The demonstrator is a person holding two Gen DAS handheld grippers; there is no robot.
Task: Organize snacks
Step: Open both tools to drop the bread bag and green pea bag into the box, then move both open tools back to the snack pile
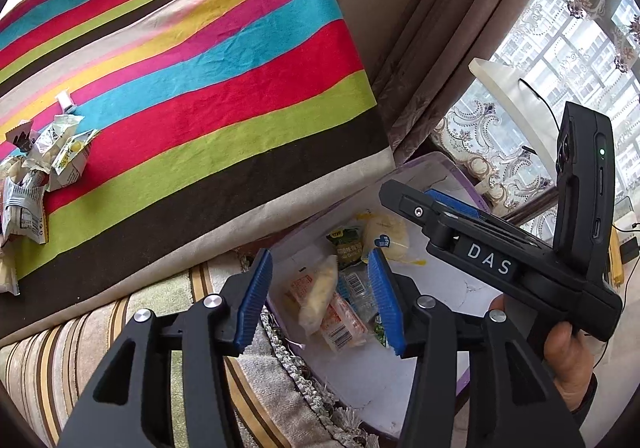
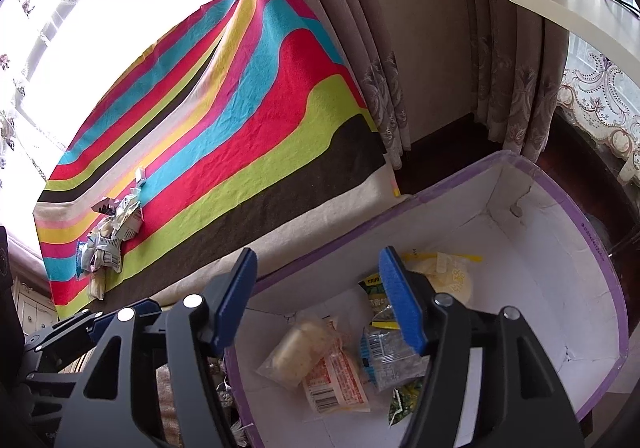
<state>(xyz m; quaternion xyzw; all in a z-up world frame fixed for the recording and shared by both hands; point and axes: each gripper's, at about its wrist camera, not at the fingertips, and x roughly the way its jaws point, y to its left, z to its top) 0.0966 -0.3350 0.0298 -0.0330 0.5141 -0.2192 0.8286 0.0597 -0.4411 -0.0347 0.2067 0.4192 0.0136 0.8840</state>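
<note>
While both tongs gape empty, snack packets below, in box

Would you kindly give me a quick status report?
Both grippers open, empty, above box. Several snacks inside; pile remains on striped cloth. Nothing blocking.

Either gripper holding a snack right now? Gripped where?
Nothing held. Left gripper and right gripper are both open over the box; the snack packets lie loose inside.
</note>
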